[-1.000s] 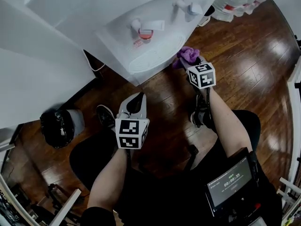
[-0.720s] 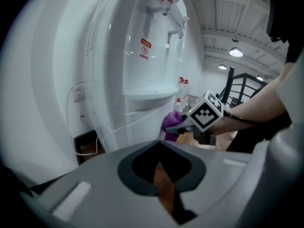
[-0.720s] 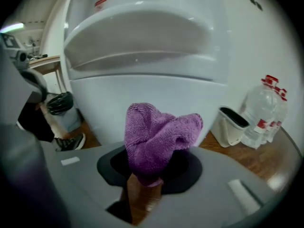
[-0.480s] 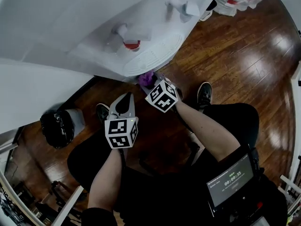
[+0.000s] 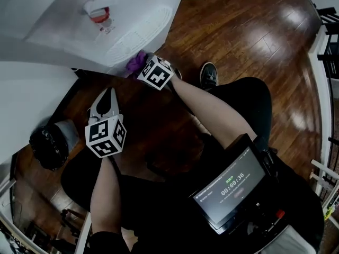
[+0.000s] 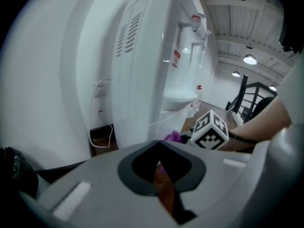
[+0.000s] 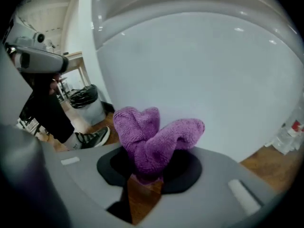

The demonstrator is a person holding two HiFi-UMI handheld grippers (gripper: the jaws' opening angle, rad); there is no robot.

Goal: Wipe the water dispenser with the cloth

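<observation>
The white water dispenser (image 5: 63, 20) stands at the top left of the head view, with its taps (image 6: 194, 25) and drip tray (image 5: 139, 32) facing right. My right gripper (image 5: 139, 67) is shut on a bunched purple cloth (image 7: 154, 139), held close to the dispenser's lower front panel (image 7: 204, 70) below the tray. The cloth (image 5: 135, 63) shows just past the right marker cube (image 5: 156, 73). My left gripper (image 5: 106, 97) is shut and holds nothing; it hangs beside the dispenser's side wall (image 6: 137, 70). In the left gripper view the purple cloth (image 6: 174, 137) and right cube (image 6: 209, 129) appear ahead.
A black-bagged bin (image 5: 47, 144) sits on the wooden floor (image 5: 254, 41) at the left. A power cord (image 6: 97, 122) hangs by the dispenser's rear. My sneakers (image 5: 208, 74) and a chest-mounted screen (image 5: 233, 187) are below. A black stair railing (image 6: 249, 91) stands far off.
My right gripper has carried the cloth left and down, from beside the drip tray to the panel below it. The left gripper drifted left. The head view has tilted.
</observation>
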